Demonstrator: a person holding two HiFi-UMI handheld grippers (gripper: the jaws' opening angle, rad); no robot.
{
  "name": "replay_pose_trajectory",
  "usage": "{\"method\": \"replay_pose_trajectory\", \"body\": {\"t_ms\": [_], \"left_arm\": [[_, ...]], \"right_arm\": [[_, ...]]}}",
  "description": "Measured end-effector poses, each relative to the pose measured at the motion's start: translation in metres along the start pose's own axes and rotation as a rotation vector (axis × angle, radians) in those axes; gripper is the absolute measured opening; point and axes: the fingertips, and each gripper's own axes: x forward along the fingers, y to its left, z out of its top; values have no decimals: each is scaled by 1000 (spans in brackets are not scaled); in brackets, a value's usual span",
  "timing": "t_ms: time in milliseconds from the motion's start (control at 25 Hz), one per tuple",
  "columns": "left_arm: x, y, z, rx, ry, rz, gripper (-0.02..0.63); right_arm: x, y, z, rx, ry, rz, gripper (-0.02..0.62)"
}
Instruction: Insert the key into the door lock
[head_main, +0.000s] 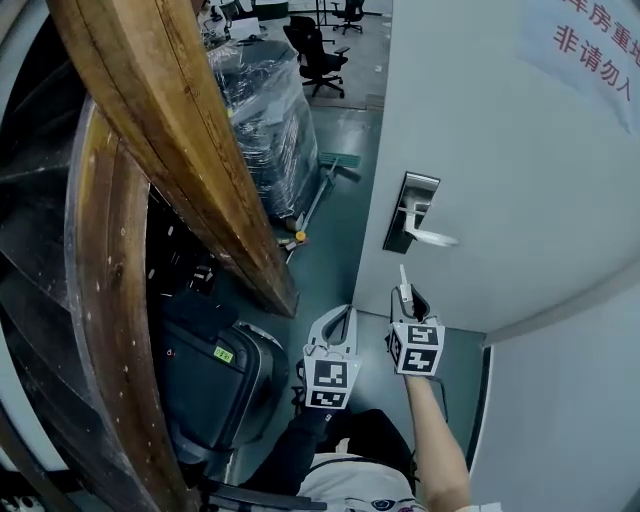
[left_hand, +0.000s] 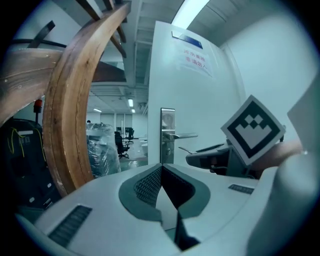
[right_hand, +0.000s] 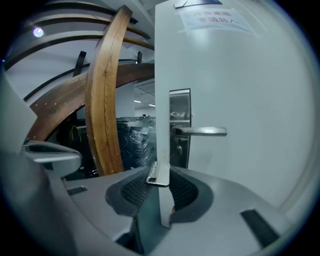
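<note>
A white door (head_main: 500, 150) carries a silver lock plate (head_main: 410, 212) with a lever handle (head_main: 432, 238). My right gripper (head_main: 410, 300) is shut on a flat silver key (head_main: 404, 285) that points up toward the plate and stands a short way below it. In the right gripper view the key (right_hand: 159, 172) stands between the pads, with the lock plate (right_hand: 180, 127), its handle (right_hand: 200, 131) and the small keyhole (right_hand: 179, 149) straight ahead. My left gripper (head_main: 335, 335) hangs just left of the right one; its pads (left_hand: 150, 182) meet with nothing between them. The lock plate (left_hand: 167, 135) shows beyond it.
Big curved wooden beams (head_main: 170, 150) rise close on the left. A black case (head_main: 215, 375) lies on the floor below them. A plastic-wrapped pallet (head_main: 262, 110) and office chairs (head_main: 318, 50) stand beyond. A sign with red characters (head_main: 590, 45) hangs on the door.
</note>
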Motion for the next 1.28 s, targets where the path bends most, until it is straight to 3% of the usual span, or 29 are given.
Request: {"method": "replay_pose_trajectory", "body": {"t_ms": [520, 1280], "left_arm": [[14, 27, -37, -29, 36, 21, 3], [25, 41, -40, -41, 42, 33, 3]], "right_arm": [[78, -30, -4, 19, 51, -68, 117], [101, -37, -2, 0, 57, -94, 117]]}}
